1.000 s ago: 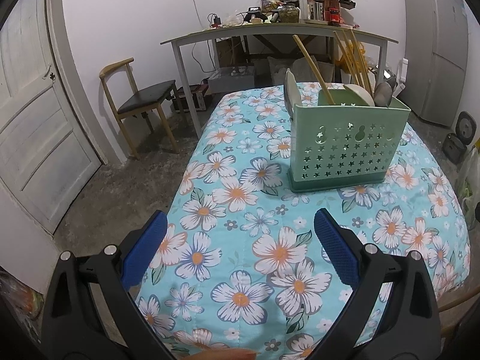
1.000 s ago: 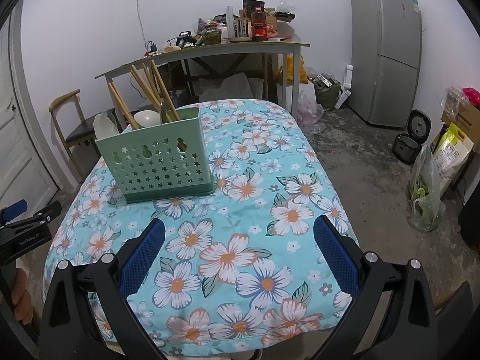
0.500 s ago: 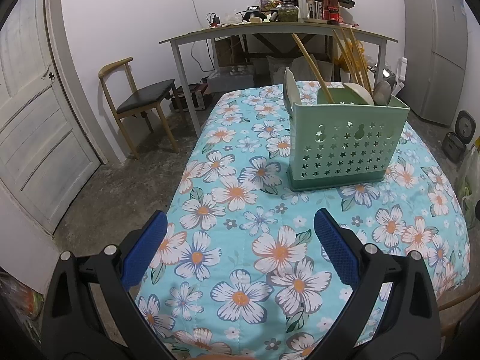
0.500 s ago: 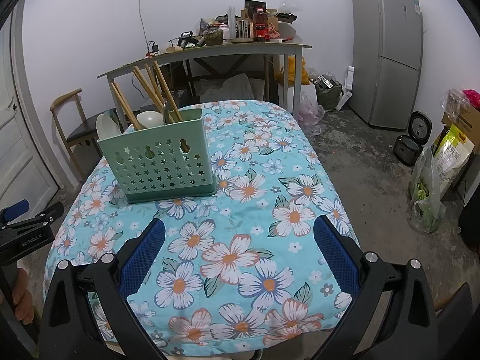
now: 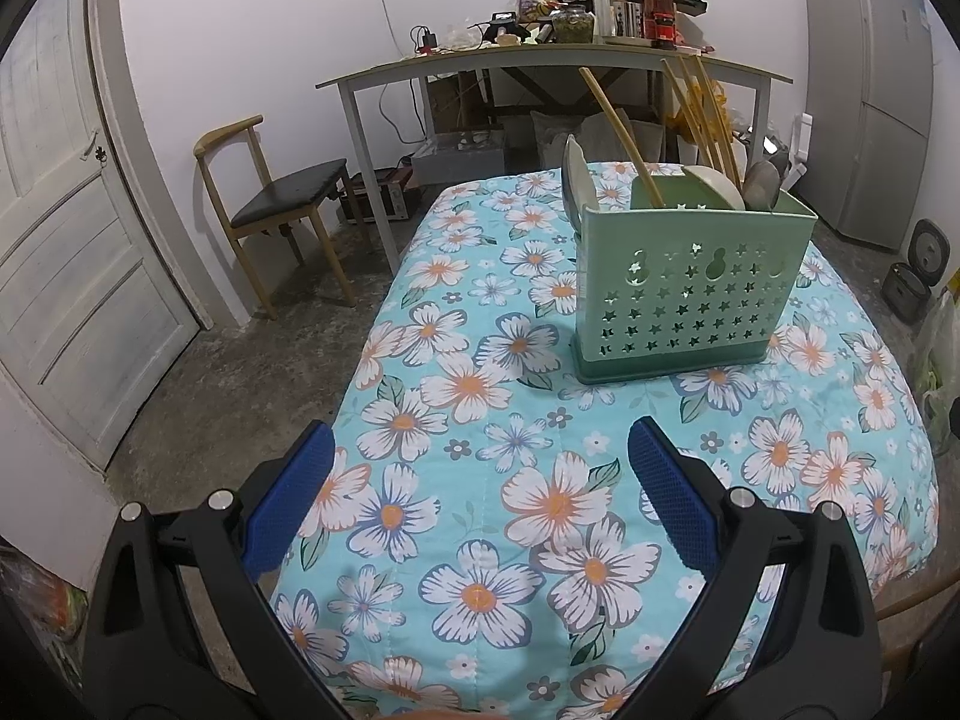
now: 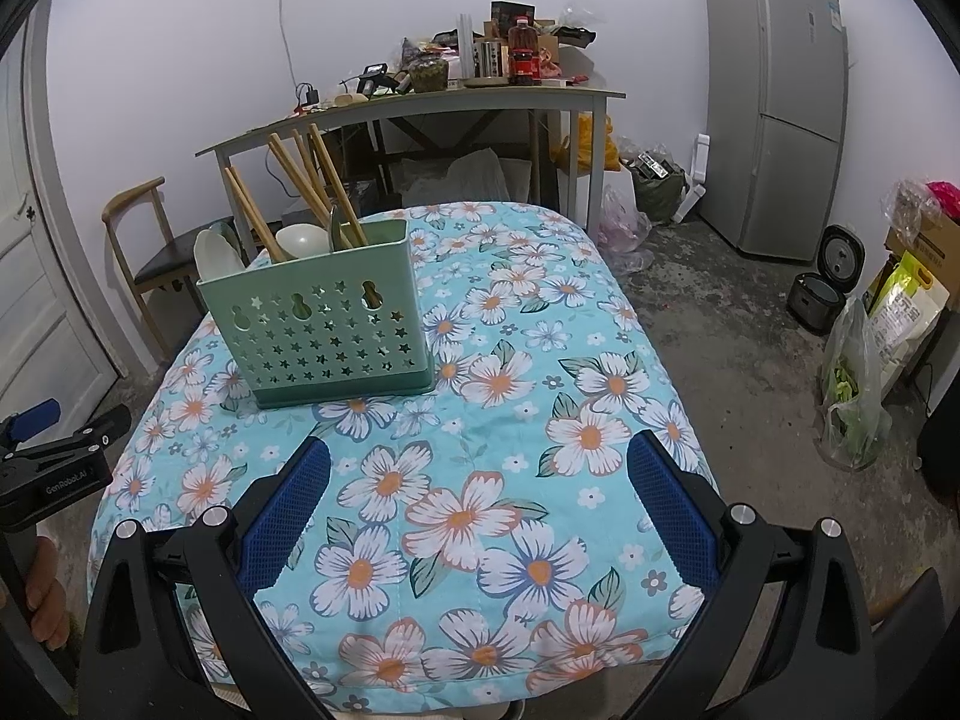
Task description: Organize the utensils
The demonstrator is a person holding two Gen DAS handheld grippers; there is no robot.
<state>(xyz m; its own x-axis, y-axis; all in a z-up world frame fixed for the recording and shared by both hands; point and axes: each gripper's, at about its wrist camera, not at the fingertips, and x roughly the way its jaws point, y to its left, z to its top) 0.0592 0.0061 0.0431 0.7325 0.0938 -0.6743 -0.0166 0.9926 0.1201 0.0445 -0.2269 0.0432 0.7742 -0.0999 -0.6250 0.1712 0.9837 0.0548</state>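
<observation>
Green plastic utensil caddy [image 5: 690, 282] stands upright on the floral-clothed desk [image 5: 480, 510], already holding wooden chopsticks [image 6: 300, 192] and pale spoons [image 6: 294, 240]. No loose utensil shows on the cloth, so the sorting looks finished, though the caddy's far side is hidden. Left tongs [image 5: 480, 510] and right tongs [image 6: 480, 510] are spread and empty, well short of it.

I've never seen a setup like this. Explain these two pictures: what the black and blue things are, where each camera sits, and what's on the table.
No robot: a person holds a two-finger tool in each hand, with a camera on each looking along its fingers. One picture looks past the left gripper, the other past the right gripper. Both are open and hold nothing. On the flowered tablecloth stands a green utensil basket holding wooden chopsticks and pale spoons. At the right view's left edge the left tool and the person's hand show.
</observation>
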